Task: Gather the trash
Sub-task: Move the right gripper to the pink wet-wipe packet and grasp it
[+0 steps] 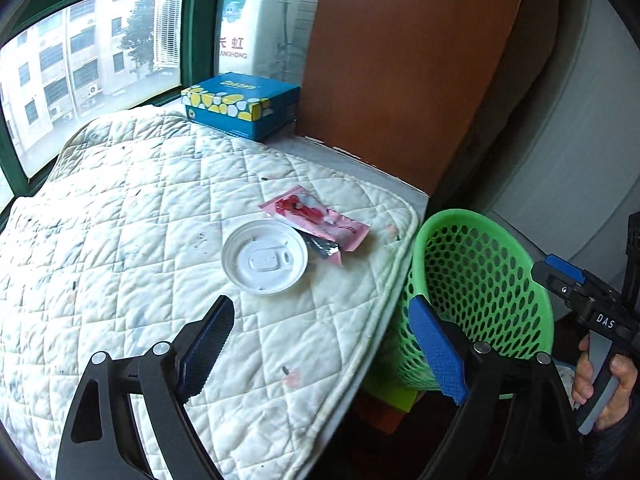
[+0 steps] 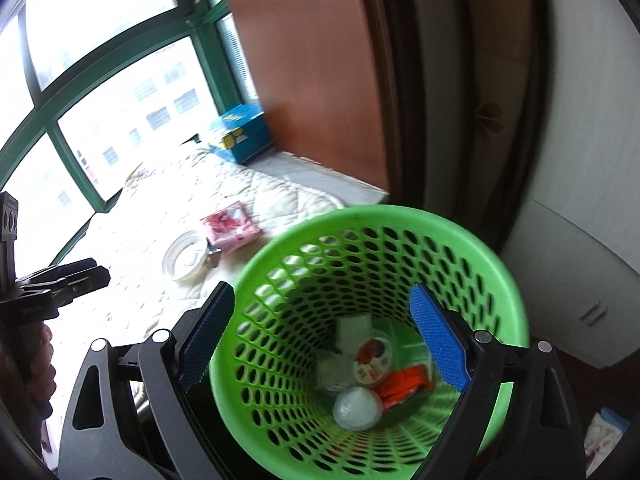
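hidden: dark wrapper [image 1: 323, 249] mostly tucked under pink wrapper [image 1: 320, 216] and white lid [image 1: 265, 257] | cut off: green basket [image 1: 480, 264] bottom behind the quilt [image 1: 120, 240] edge | blurred: blue box [image 2: 240, 136] (words too smeared to read) | washed out: quilt's window side, right view

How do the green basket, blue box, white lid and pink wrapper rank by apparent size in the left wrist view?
1. green basket, though it sits nearest the camera
2. blue box
3. white lid and pink wrapper: too alike to rank
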`<state>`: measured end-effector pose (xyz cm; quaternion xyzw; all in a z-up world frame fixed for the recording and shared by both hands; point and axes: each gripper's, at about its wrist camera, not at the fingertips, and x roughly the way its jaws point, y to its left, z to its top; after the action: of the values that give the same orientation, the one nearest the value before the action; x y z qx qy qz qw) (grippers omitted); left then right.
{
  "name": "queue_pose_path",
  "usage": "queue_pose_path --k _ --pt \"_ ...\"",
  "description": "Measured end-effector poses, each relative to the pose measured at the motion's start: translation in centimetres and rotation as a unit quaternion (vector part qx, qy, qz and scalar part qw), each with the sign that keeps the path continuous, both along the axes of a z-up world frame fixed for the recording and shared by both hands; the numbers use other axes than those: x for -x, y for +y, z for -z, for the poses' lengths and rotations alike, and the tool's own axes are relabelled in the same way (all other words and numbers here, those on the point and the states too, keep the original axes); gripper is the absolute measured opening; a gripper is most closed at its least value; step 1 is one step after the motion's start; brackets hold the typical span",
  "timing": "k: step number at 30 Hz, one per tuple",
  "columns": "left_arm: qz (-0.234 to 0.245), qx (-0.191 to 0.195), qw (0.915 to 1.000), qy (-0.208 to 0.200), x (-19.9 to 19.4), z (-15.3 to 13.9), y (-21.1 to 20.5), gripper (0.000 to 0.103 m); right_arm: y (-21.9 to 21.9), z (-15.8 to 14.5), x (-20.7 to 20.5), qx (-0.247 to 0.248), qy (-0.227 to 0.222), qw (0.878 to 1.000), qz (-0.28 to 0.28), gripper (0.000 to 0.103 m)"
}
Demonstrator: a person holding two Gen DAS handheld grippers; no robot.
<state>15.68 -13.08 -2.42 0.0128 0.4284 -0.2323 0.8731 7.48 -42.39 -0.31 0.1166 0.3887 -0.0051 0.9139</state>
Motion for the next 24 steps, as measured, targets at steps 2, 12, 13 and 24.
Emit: queue_pose_path --k 2,12,13,24 --pt "-0.012 -0.002 0.9999 0.002 -0.3 0.2 0.9 0.086 0.7 0.0 -0.8 -0.002 0.003 1.000 -0.011 0.088" --pt "-0.055 -0.001 0.9984 0.012 -0.7 1.1 5.2 0.086 5.1 0.4 -6.3 0.011 0.032 0.997 -0.077 0.089" --pt "-0.059 -0.001 0.9982 0.013 -0.7 1.2 5.6 0.086 5.7 0.5 -7.1 0.013 0.035 0.996 -0.085 0.089" --pt "-0.090 0.009 0.9955 0.029 -1.0 2.4 9.3 0.086 11.6 3.1 -15.3 0.017 0.086 0.983 -0.162 0.089"
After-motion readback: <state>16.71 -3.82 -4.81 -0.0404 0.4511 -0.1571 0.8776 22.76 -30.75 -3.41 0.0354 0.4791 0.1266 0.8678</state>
